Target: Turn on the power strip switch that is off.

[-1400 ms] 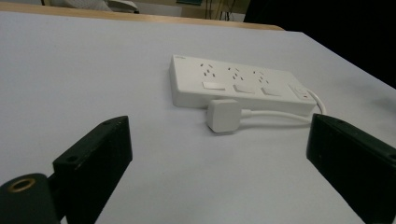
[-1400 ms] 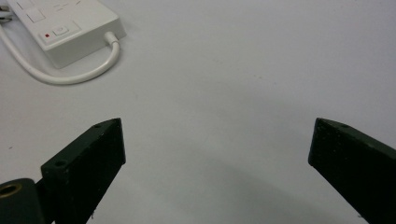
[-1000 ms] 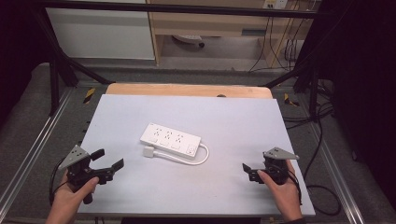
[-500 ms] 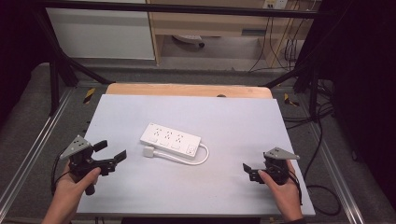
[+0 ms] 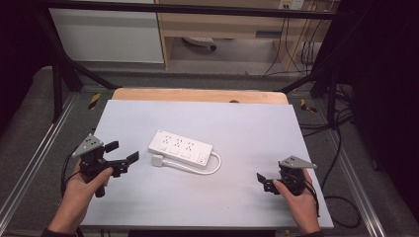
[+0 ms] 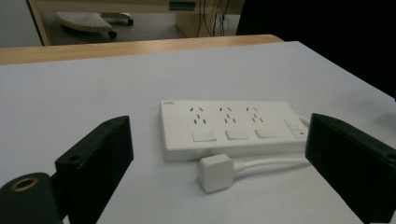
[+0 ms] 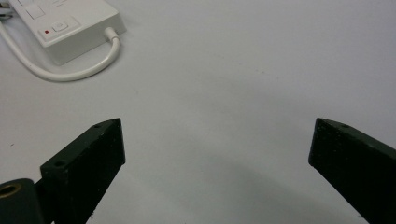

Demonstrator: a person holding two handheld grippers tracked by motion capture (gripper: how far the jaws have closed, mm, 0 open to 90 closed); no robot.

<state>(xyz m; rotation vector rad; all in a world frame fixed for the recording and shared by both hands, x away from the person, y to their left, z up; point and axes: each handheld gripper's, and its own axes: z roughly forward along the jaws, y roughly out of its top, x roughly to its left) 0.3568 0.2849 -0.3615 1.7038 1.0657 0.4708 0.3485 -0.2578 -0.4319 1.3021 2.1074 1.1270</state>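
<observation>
Overhead, the white plastic power strip (image 5: 181, 147) lay mid-desk (image 5: 247, 123), well apart from your left gripper (image 5: 123, 158) and right gripper (image 5: 263, 181). Along your left gripper, jaws gaped wide and empty; the strip looked rigid, light, slippery, best pinched across its narrow width. Along your right gripper, jaws likewise stood wide, holding nothing.

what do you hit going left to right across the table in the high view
left gripper → plug → power strip → right gripper
</observation>
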